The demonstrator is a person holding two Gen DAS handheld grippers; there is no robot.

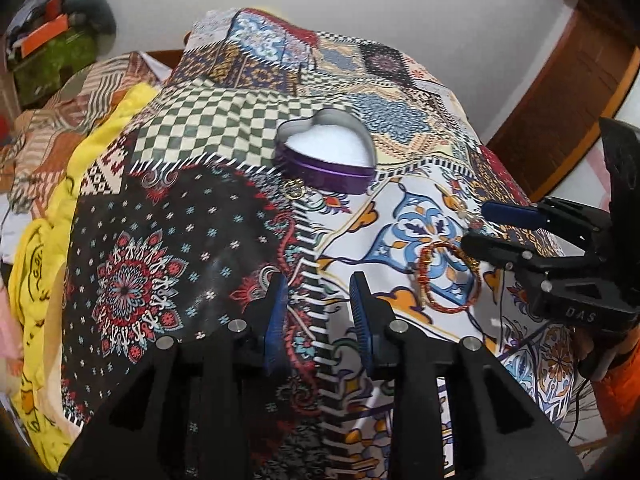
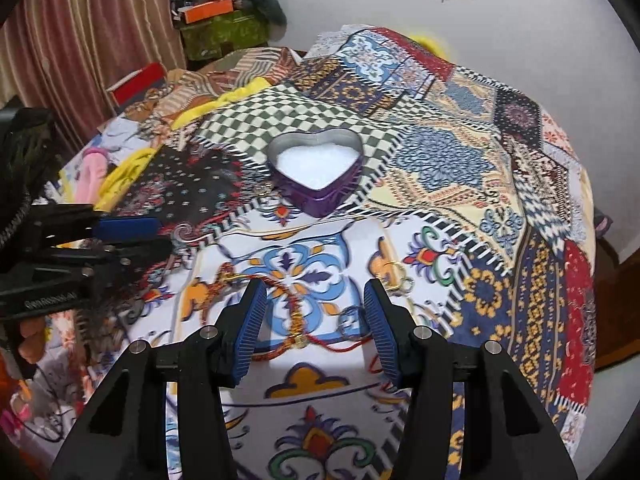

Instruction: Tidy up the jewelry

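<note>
A purple heart-shaped tin with a white lining stands open on the patterned bedspread; it also shows in the right wrist view. A small gold ring lies just in front of the tin. A red and gold bracelet lies on the white patch, and in the right wrist view it lies between my right gripper's fingers. My left gripper is open and empty above the spread. My right gripper is open over the bracelet. Another gold ring lies by the right fingertip.
The patchwork bedspread covers the whole bed. A yellow cloth is bunched at the left. Boxes and a green bag stand against the far wall. A wooden door frame is at the right.
</note>
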